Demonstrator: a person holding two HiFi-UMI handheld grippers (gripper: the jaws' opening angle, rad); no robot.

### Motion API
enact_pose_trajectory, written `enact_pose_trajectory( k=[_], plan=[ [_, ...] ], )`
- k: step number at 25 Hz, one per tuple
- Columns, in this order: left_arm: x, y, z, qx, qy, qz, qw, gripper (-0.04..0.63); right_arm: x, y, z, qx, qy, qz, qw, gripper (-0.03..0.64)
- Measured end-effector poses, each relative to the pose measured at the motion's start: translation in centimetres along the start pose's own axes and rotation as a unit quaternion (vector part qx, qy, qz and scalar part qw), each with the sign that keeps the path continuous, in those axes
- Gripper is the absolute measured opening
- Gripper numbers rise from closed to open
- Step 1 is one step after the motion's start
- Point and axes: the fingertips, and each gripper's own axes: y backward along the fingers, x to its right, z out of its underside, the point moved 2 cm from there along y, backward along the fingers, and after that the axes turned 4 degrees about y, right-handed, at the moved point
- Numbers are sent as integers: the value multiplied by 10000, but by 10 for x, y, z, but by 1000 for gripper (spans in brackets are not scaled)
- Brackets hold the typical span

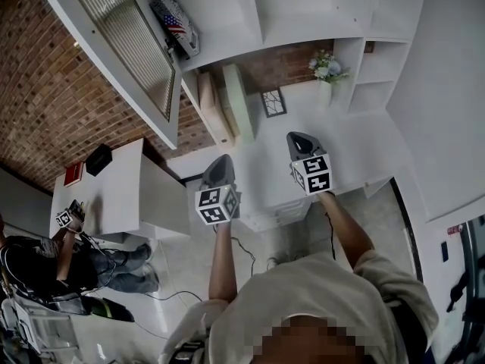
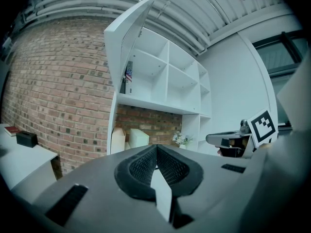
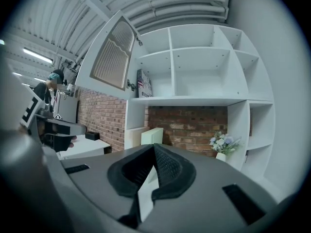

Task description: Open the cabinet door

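The cabinet door (image 1: 125,44), white with a ribbed glass panel, stands swung wide open at the upper left of the white shelf unit (image 1: 303,21). It also shows in the left gripper view (image 2: 124,38) and in the right gripper view (image 3: 114,55). Both grippers are held out level in front of the shelves, well apart from the door. My left gripper (image 1: 222,160) has its jaws together with nothing between them (image 2: 156,147). My right gripper (image 1: 300,138) is likewise shut and empty (image 3: 154,145).
Behind the open door sits a box with a flag print (image 1: 176,23). On the counter below are pale upright boards (image 1: 227,105), a small picture frame (image 1: 273,102) and a flower vase (image 1: 326,70). A white side desk (image 1: 114,196) carries a black box (image 1: 98,159). Another person (image 1: 45,264) sits at lower left.
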Motion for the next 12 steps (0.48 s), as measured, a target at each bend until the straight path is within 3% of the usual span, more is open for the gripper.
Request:
enact_pose_trajectory(
  k=[12],
  plan=[
    [-7, -2, -1, -30, -16, -27, 10000, 26, -2, -5, 4, -49, -110, -22, 9999, 12]
  ],
)
